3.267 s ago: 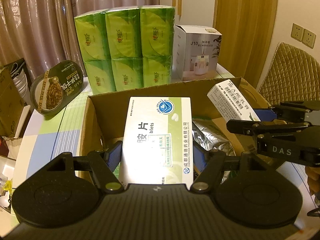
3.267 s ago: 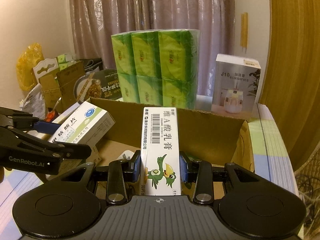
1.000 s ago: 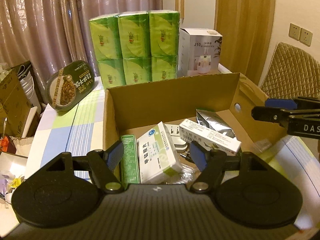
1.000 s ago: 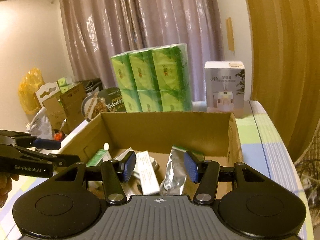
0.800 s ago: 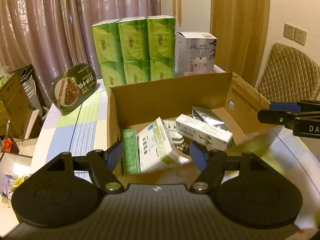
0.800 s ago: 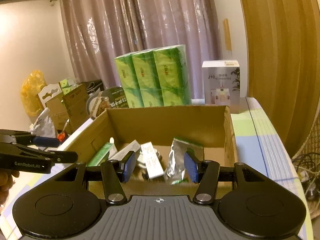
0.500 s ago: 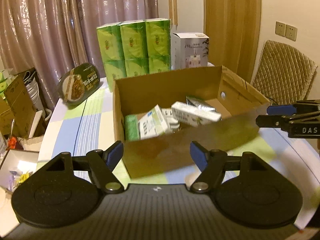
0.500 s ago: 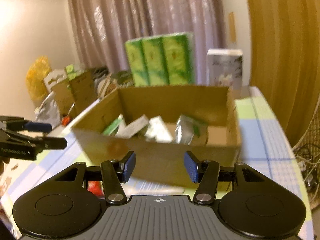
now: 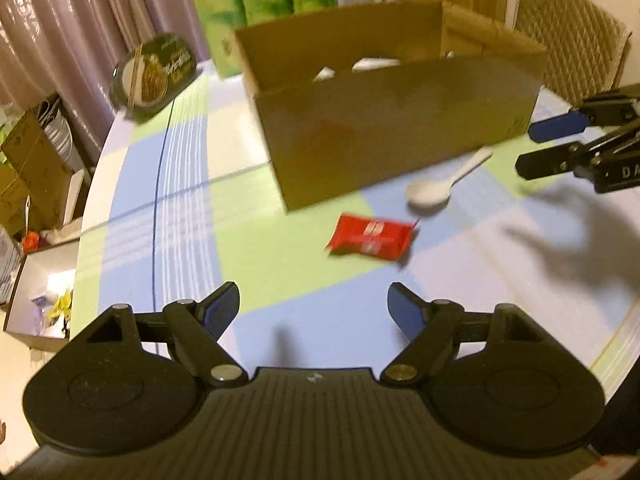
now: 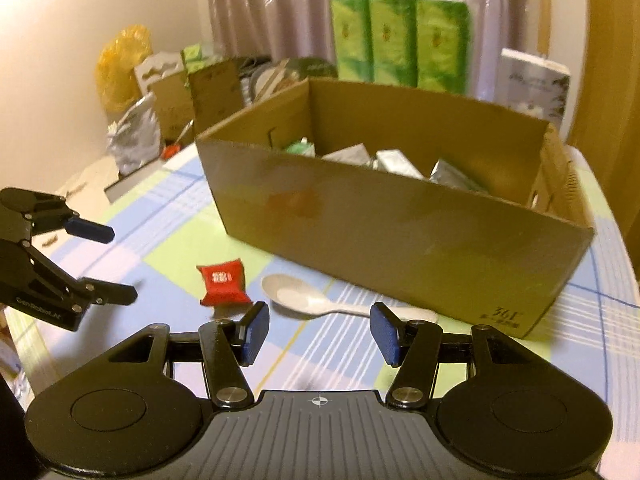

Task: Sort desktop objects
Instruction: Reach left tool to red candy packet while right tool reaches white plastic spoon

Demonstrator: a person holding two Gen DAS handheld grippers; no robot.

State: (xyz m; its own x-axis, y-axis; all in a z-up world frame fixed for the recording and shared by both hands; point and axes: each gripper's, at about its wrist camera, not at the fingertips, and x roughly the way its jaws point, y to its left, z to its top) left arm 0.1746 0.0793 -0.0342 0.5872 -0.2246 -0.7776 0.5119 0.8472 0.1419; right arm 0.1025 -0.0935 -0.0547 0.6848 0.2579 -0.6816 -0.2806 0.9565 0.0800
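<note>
Left gripper (image 9: 313, 300): jaws just widened, empty; packet (image 9: 370, 236) ahead.
Right gripper (image 10: 318, 330): half-open, empty; spoon (image 10: 312, 298) ahead.
Box (image 10: 400, 216): medicine cartons now inside.
Remaining: packet, spoon.

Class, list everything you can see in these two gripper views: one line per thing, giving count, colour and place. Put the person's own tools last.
cardboard box: one, brown, open-topped, on the table behind the loose things
packets in the box: several, silver, white and green, count unclear
red packet: one, red with white print, on the table in front of the box
spoon: one, white, lying flat between the red packet and the box
tissue packs: three columns seen, green, behind the box
white carton: one, white, right of the tissue packs
food tray: one, dark green, leaning at the far left of the table
tablecloth: one, blue, green and white check
left gripper: one, black with blue pads, open, empty
right gripper: one, black with blue pads, open, empty
</note>
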